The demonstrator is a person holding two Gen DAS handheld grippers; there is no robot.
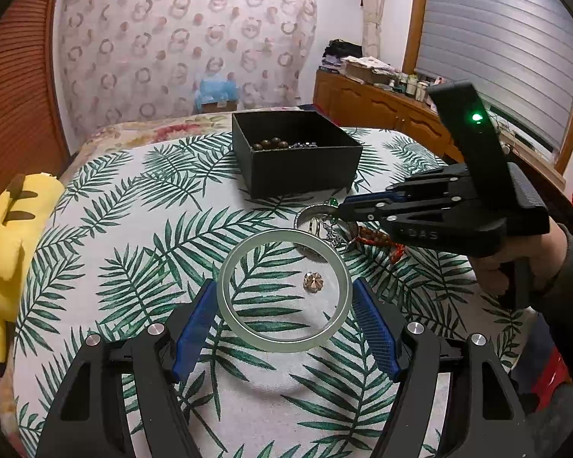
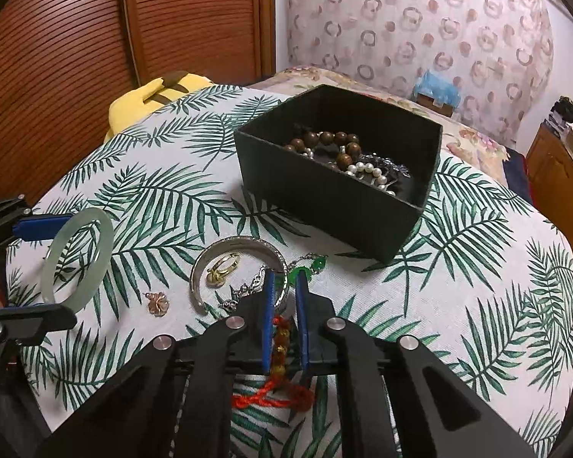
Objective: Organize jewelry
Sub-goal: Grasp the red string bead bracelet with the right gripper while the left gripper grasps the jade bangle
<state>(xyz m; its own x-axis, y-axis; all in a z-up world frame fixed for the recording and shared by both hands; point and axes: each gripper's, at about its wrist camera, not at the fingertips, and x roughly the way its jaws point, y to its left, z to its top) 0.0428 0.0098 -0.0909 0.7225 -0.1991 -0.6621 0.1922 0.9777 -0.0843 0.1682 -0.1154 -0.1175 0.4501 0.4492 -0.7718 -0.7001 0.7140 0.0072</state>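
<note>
While left gripper clamps smooth jade bangle, right gripper apparently pinching chased silver cuff.

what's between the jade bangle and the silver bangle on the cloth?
One small rose-gold flower charm lies on the cloth between the jade bangle and the silver bangle; otherwise bare. Clearest in the right wrist view.

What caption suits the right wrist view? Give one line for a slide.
Right gripper shut on the silver cuff bangle beside the black jewelry box; left gripper holds the pale jade bangle.
</note>
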